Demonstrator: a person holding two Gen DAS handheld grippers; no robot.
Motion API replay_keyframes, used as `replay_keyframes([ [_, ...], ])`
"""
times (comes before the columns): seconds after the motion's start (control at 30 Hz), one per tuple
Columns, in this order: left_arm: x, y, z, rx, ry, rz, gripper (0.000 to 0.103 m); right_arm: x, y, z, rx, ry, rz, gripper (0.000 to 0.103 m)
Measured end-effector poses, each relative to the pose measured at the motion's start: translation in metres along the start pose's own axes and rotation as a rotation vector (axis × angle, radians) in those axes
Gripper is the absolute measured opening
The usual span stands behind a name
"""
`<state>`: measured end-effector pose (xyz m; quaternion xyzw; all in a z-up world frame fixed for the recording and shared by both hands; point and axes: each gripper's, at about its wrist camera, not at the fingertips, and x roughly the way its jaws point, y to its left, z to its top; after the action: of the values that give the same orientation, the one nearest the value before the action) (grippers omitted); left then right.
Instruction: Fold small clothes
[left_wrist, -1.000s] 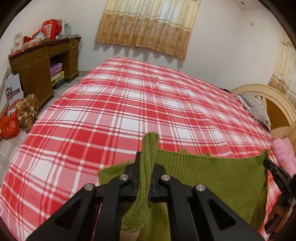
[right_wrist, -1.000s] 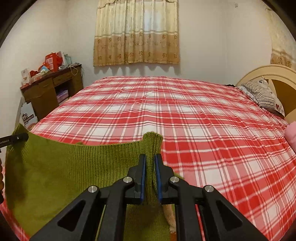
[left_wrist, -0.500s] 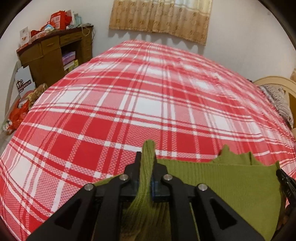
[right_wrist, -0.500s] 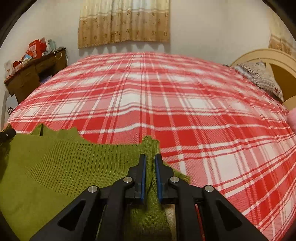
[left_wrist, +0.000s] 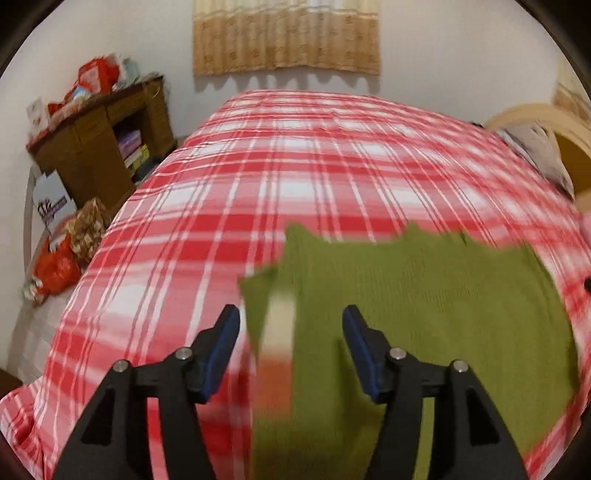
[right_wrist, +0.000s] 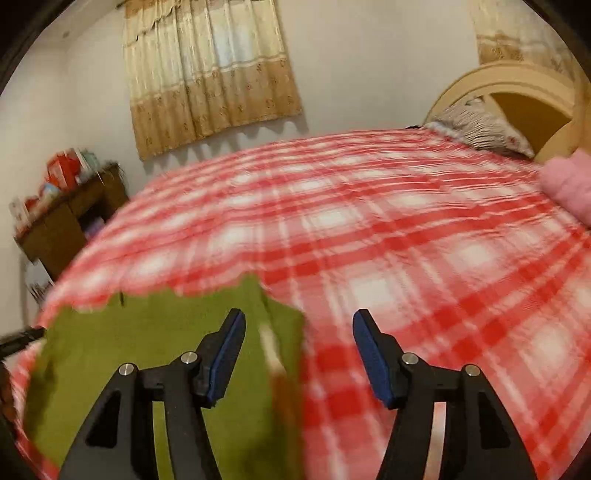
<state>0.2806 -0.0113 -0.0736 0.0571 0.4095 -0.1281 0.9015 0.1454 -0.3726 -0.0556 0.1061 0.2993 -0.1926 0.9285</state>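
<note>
both sets of jaws are opening, pads clear of the cloth — best to draw straight back so no finger snags the knit. the left gripper (left_wrist: 290, 350) hangs over the green sweater (left_wrist: 424, 314)'s left edge, the right gripper (right_wrist: 298, 354) over its right edge; beyond, it lies flat on the plaid bedspread (left_wrist: 295, 166).

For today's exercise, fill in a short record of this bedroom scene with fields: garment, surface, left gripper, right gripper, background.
garment: green knit, lying on the bed
surface: red-and-white plaid bedspread
left gripper: jaws opening, cloth edge between them, not pinched
right gripper: jaws opening, garment corner between them, not pinched
background: wooden desk, curtain, pillow
</note>
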Motion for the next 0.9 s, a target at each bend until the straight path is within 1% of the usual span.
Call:
replay_keyframes([
  [0.07, -0.015, -0.006, -0.025, 0.014, -0.001, -0.018, 0.061, -0.019, -0.004, -0.019, 0.016, 0.025, 0.051, 0.050],
  [0.13, -0.029, -0.014, -0.048, 0.006, -0.005, -0.031, 0.061, -0.035, -0.001, -0.038, 0.026, 0.042, 0.065, 0.050],
  [0.17, -0.033, -0.016, -0.055, -0.004, -0.011, -0.034, 0.061, -0.039, 0.003, -0.044, 0.018, 0.041, 0.066, 0.050],
  [0.23, -0.043, -0.023, -0.071, -0.036, -0.019, -0.051, 0.061, -0.048, 0.019, -0.057, -0.044, 0.031, 0.069, 0.050],
  [0.27, -0.044, -0.026, -0.075, -0.049, -0.019, -0.058, 0.061, -0.051, 0.029, -0.062, -0.079, 0.029, 0.070, 0.042],
  [0.3, -0.045, -0.030, -0.082, -0.057, -0.022, -0.057, 0.061, -0.052, 0.038, -0.067, -0.115, 0.032, 0.074, 0.024],
  [0.33, -0.046, -0.034, -0.087, -0.054, -0.024, -0.045, 0.061, -0.052, 0.047, -0.071, -0.143, 0.043, 0.082, 0.016],
  [0.37, -0.044, -0.038, -0.090, -0.047, -0.019, -0.033, 0.061, -0.051, 0.052, -0.075, -0.154, 0.058, 0.093, 0.012],
  [0.43, -0.040, -0.045, -0.096, -0.026, -0.013, 0.004, 0.060, -0.045, 0.060, -0.085, -0.147, 0.090, 0.113, 0.011],
  [0.53, -0.038, -0.052, -0.101, 0.017, -0.032, 0.049, 0.061, -0.028, 0.058, -0.103, -0.157, 0.163, 0.070, 0.011],
  [0.57, -0.037, -0.053, -0.101, 0.024, -0.032, 0.058, 0.061, -0.026, 0.053, -0.108, -0.145, 0.177, 0.072, 0.010],
  [0.6, -0.037, -0.053, -0.103, 0.025, -0.033, 0.064, 0.061, -0.028, 0.047, -0.109, -0.118, 0.159, 0.096, 0.008],
  [0.7, -0.034, -0.054, -0.107, 0.029, -0.046, 0.085, 0.061, -0.031, 0.033, -0.110, -0.051, 0.169, 0.112, 0.006],
  [0.8, -0.036, -0.056, -0.113, 0.046, -0.069, 0.107, 0.061, -0.036, 0.031, -0.113, -0.047, 0.171, 0.112, 0.006],
  [0.9, -0.037, -0.056, -0.114, 0.047, -0.073, 0.107, 0.061, -0.044, 0.030, -0.116, -0.040, 0.171, 0.106, 0.006],
])
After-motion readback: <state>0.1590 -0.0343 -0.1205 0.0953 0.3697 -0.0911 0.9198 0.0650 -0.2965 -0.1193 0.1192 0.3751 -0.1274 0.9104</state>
